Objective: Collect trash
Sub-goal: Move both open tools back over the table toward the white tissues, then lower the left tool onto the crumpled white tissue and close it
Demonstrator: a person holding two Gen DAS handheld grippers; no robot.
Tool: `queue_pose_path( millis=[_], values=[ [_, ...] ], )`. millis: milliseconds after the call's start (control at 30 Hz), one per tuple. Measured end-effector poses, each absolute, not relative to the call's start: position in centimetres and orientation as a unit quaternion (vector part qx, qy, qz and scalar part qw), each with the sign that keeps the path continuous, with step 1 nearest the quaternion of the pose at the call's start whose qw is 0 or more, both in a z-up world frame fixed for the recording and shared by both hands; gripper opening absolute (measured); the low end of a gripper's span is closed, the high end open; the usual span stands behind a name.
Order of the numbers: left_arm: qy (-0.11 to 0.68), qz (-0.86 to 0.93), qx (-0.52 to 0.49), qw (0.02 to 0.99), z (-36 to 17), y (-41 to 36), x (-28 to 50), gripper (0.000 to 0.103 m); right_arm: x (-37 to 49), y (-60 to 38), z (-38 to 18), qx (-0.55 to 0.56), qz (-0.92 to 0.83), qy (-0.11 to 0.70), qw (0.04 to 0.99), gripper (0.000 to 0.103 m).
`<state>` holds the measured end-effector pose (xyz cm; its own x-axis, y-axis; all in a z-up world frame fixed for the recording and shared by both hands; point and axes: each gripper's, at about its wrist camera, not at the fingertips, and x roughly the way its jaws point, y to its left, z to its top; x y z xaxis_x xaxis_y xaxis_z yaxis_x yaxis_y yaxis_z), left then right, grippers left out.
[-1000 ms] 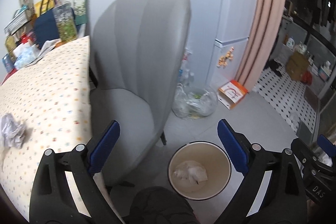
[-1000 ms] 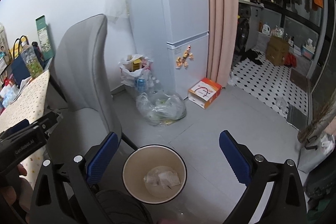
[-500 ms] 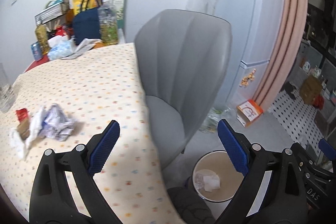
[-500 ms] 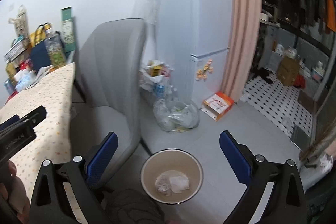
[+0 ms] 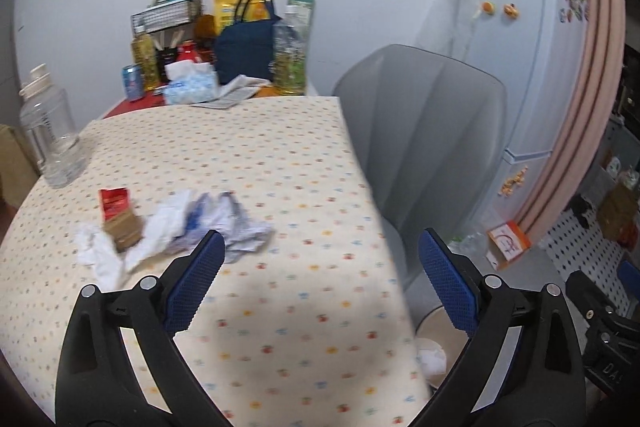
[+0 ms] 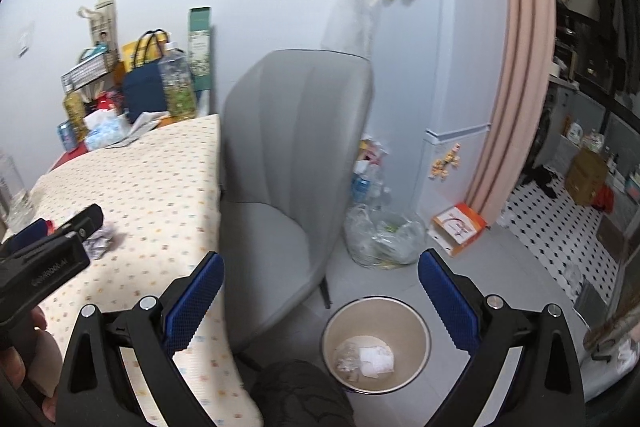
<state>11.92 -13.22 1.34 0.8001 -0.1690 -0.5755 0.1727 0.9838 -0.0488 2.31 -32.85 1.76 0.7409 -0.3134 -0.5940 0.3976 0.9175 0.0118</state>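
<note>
Crumpled white and blue-printed paper (image 5: 224, 223), a white tissue (image 5: 100, 255) and a red and brown carton (image 5: 118, 215) lie together on the dotted tablecloth (image 5: 280, 167). My left gripper (image 5: 320, 279) is open and empty, above the table just right of the pile. A cream waste bin (image 6: 416, 323) stands on the floor with crumpled paper (image 6: 364, 359) inside. My right gripper (image 6: 320, 291) is open and empty, above the floor near the bin. The left gripper also shows in the right wrist view (image 6: 52, 247).
A grey chair (image 6: 288, 163) stands between table and bin. A clear jug (image 5: 52, 139), bottles, a navy bag (image 5: 248, 47) and a tissue pack crowd the table's far end. A clear plastic bag (image 6: 380, 235), an orange box (image 6: 460, 227) and a fridge (image 6: 448, 47) are behind.
Both grippers have swung up and left, away from the bin. The left one now looks over the table at the trash pile. Both stay open.
</note>
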Motion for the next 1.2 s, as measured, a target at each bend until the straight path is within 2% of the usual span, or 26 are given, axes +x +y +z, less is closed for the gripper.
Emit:
queue_pose_path(
  millis=[1033, 1200],
  values=[
    [0.313, 0.015, -0.066, 0.948, 0.0, 2.1, 10.8, 0.097, 5.7, -20.8, 1.9, 0.016, -0.051, 0.319, 0.946, 0.095],
    [0.322, 0.035, -0.086, 0.942, -0.6, 4.8, 11.7, 0.096, 6.5, -20.2, 1.4, 0.018, -0.031, 0.327, 0.945, 0.091]
  ],
)
